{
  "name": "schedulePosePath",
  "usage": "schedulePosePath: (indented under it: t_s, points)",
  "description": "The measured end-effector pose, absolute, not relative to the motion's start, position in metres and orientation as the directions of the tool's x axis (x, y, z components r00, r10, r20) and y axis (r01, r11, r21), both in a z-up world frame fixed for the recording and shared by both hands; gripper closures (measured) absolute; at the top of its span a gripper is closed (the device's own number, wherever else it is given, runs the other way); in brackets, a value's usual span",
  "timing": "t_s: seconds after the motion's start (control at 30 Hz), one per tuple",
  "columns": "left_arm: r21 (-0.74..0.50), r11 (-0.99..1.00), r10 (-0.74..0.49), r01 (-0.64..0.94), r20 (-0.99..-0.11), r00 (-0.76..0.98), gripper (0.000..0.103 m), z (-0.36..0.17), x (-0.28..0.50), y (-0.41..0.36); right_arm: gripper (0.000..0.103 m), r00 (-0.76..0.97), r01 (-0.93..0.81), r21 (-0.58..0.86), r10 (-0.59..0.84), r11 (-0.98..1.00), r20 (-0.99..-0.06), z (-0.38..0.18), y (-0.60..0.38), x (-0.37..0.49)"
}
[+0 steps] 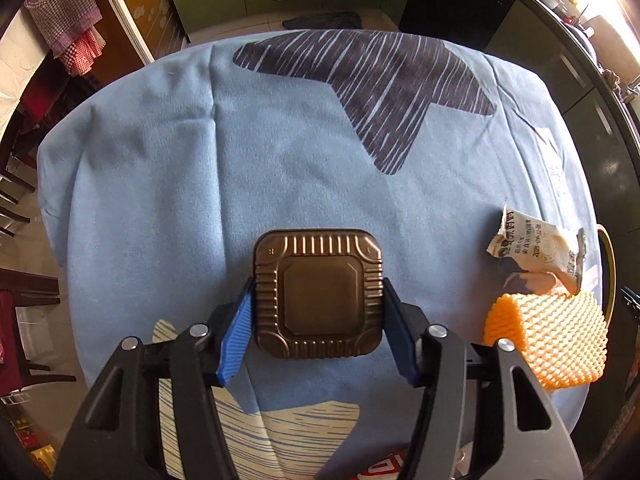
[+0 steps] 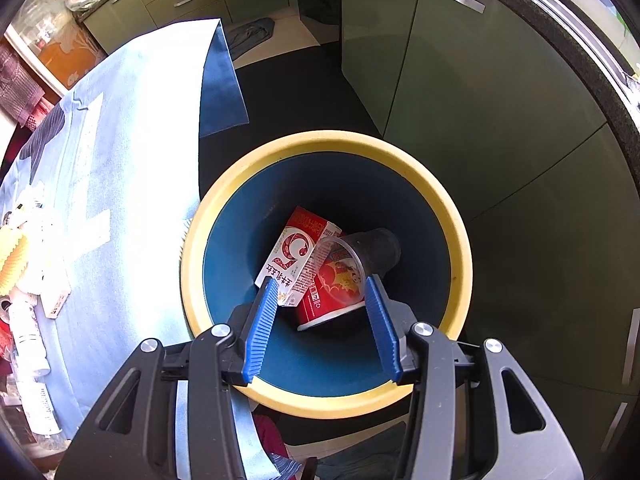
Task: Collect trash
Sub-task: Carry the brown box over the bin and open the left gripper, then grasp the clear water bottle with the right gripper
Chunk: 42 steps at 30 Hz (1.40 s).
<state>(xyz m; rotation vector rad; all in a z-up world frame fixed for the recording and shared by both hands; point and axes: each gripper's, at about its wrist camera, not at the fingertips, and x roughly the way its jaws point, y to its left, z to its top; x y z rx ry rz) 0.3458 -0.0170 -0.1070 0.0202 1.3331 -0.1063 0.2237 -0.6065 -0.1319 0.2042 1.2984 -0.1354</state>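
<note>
My left gripper (image 1: 318, 300) is shut on a brown ribbed square tray (image 1: 318, 294), its blue pads against the tray's two sides, just above the blue tablecloth (image 1: 240, 160). An orange foam fruit net (image 1: 548, 340) and a torn white snack wrapper (image 1: 536, 250) lie to the right on the cloth. My right gripper (image 2: 322, 292) is open and empty, hovering over a bin with a yellow rim (image 2: 448, 216) and blue inside. In the bin lie a red-and-white carton (image 2: 294, 256), a red cup (image 2: 332, 292) and a clear plastic cup (image 2: 368, 254).
The bin stands on the dark floor beside the table's right edge (image 2: 196, 160). Green cabinets (image 2: 480, 120) stand behind it. Bottles and small packets (image 2: 32, 336) lie on the near left of the table. Chairs (image 1: 24, 292) stand left of the table.
</note>
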Motion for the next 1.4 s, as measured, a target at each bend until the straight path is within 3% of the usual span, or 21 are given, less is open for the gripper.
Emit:
schedulePosePath:
  t_s: [0.27,0.47,0.73,1.0,1.2,1.4]
  points:
    - [-0.049,0.971,-0.137,0.234,-0.917,0.376,0.046,-0.019,0.303,-0.056,0.057,0.298,0.22,0.096,0.027,0.971,-0.954,-0.118,-0.614,0.216]
    - [-0.078,0.869,-0.277,0.488,-0.895,0.35,0.046,0.022,0.261,-0.172,0.057,0.335,0.228,0.112,0.03,0.967,-0.942,-0.101,-0.623,0.204]
    - [-0.114,0.67,-0.343,0.734,-0.924,0.17,0.046,-0.015,0.222,-0.361,0.057,0.361,0.256,0.106,0.007,0.961,-0.932,-0.083,-0.645,0.167]
    - [-0.133,0.63,-0.326,0.765,-0.94,0.105,0.045,-0.077,0.239,-0.485,0.056,0.358,0.346,0.088,-0.045,0.934,-0.932,-0.072,-0.686,0.12]
    - [-0.101,0.662,-0.276,0.743,-0.954,0.116,0.035,-0.107,0.255,-0.511,0.053,0.358,0.369,0.083,-0.059,0.925,-0.932,-0.068,-0.699,0.102]
    - [-0.149,0.652,-0.358,0.744,-0.925,0.128,0.035,-0.051,0.242,-0.448,0.052,0.37,0.303,0.102,-0.018,0.948,-0.929,-0.07,-0.68,0.108]
